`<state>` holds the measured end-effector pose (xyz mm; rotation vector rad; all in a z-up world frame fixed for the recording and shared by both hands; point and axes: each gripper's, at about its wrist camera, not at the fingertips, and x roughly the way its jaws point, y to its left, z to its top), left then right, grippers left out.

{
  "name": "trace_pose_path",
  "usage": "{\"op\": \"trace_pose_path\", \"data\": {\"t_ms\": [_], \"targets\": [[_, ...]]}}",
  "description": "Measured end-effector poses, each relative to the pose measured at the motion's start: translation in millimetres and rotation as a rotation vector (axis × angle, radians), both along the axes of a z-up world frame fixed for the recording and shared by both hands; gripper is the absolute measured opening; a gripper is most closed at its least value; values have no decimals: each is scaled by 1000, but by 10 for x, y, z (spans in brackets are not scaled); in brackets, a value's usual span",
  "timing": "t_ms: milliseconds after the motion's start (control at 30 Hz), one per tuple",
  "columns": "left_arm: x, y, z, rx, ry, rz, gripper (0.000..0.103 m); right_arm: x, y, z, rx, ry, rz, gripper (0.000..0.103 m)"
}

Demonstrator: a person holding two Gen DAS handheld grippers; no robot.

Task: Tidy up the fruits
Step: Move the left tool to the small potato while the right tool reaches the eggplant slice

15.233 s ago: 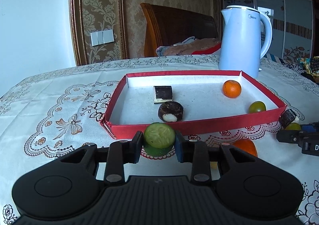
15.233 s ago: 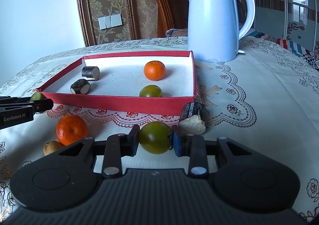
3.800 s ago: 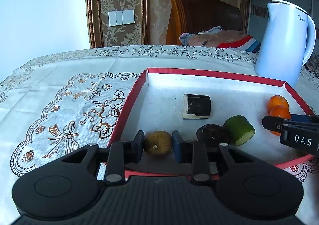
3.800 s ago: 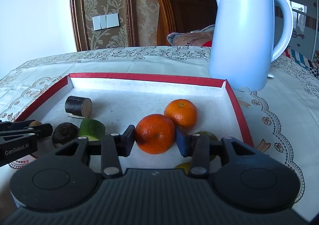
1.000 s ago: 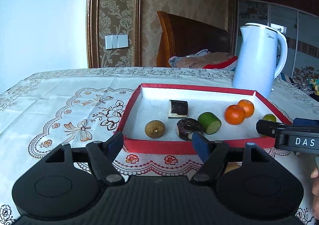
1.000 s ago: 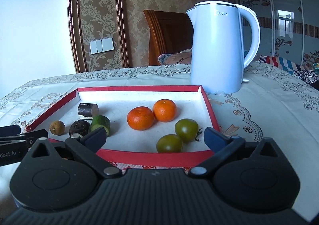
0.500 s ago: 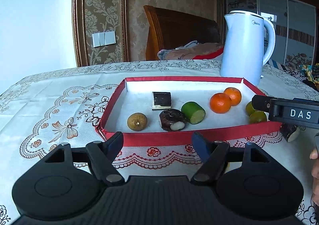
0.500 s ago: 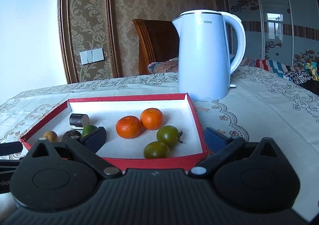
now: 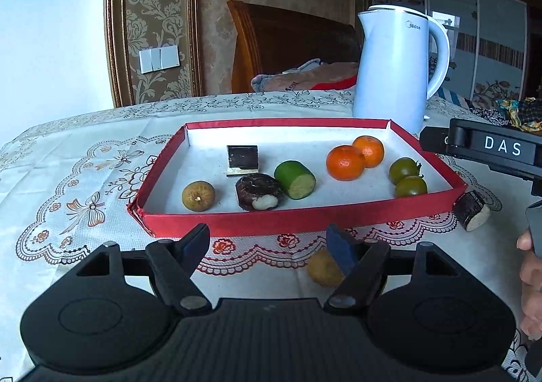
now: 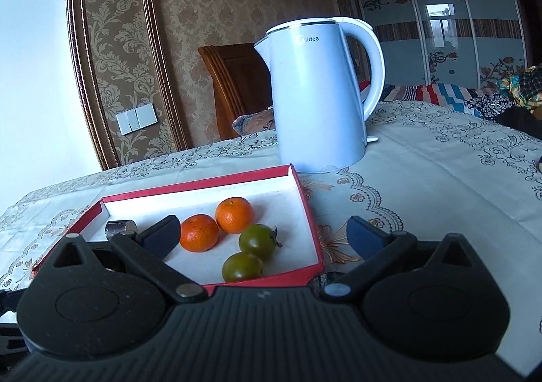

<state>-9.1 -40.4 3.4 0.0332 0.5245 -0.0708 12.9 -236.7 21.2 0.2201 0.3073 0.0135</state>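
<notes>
A red tray [image 9: 305, 221] with a white floor holds two oranges [image 9: 345, 163], two green tomatoes [image 9: 410, 186], a green cucumber piece [image 9: 294, 175], two dark cane pieces [image 9: 258, 192] and a brown round fruit [image 9: 198, 195]. On the cloth in front of it my left gripper [image 9: 267, 243] is open and empty. A small yellow-brown fruit [image 9: 321, 270] lies just beside its right finger. Another dark cane piece [image 9: 471, 210] lies off the tray's right corner. My right gripper [image 10: 264, 236] is open and empty, hovering over the tray's near right part [image 10: 306, 209], above the oranges [image 10: 199, 233] and tomatoes [image 10: 256, 241].
A white electric kettle [image 9: 393, 70] stands behind the tray's far right corner. The table wears a lace-patterned cloth [image 9: 84, 178]. A wooden chair [image 9: 288, 43] is beyond the table. A person's hand [image 9: 530, 263] shows at the right edge of the left wrist view.
The left view has swung right, bringing the yellow-brown fruit and the loose cane piece into sight. The right gripper rolled, tilting its view; the tray slid down-left in it. Both grippers stayed open.
</notes>
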Motion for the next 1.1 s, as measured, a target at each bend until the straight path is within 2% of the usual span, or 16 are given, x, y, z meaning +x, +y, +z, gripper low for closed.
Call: {"op": "trace_pose_path", "data": {"t_ms": [367, 533, 633, 800, 1000, 1100], "targets": [[48, -231, -99, 61, 65, -53, 76, -217, -427, -4, 71, 10, -14, 103], [99, -264, -145, 80, 101, -57, 75, -320, -675, -110, 43, 55, -22, 103], [101, -268, -150, 73, 107, -68, 68, -350, -782, -165, 18, 86, -17, 103], [94, -277, -152, 73, 106, -69, 68, -380, -898, -198, 6, 102, -29, 103], [92, -259, -140, 52, 108, -85, 54, -384, -923, -237, -8, 135, -5, 103], [85, -254, -136, 50, 106, -88, 47, -356, -833, -241, -57, 151, 17, 103]]}}
